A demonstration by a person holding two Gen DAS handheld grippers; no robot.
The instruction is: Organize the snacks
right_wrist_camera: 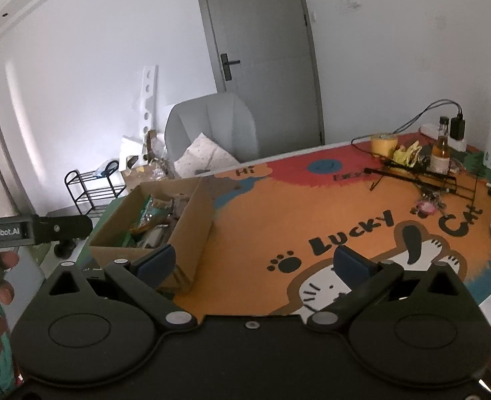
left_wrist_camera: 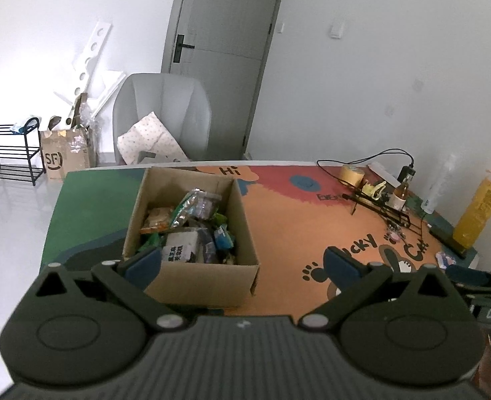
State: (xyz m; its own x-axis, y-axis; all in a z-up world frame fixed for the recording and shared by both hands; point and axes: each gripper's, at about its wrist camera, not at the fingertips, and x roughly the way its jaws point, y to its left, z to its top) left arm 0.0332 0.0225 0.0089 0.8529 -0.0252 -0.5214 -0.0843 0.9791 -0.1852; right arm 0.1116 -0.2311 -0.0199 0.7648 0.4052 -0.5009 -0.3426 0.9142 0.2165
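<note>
Snacks (left_wrist_camera: 192, 223) in box (left_wrist_camera: 198, 280) on cartoon-print table (left_wrist_camera: 289, 220).

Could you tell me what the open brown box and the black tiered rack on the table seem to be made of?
The open brown box looks like plain matte corrugated cardboard, with raw brown walls and folded flaps. The black tiered rack appears to be thin metal wire, probably painted or coated; its finish is hard to judge.

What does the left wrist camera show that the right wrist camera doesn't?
Only the left wrist view shows the tall yellow bottle at the table's far right and the SF carton on the floor. Only the right wrist view shows the cat drawing on the mat and the person's fingers. Both show the cardboard box of snacks, the grey chair, the door, and open, empty grippers, left and right.
</note>
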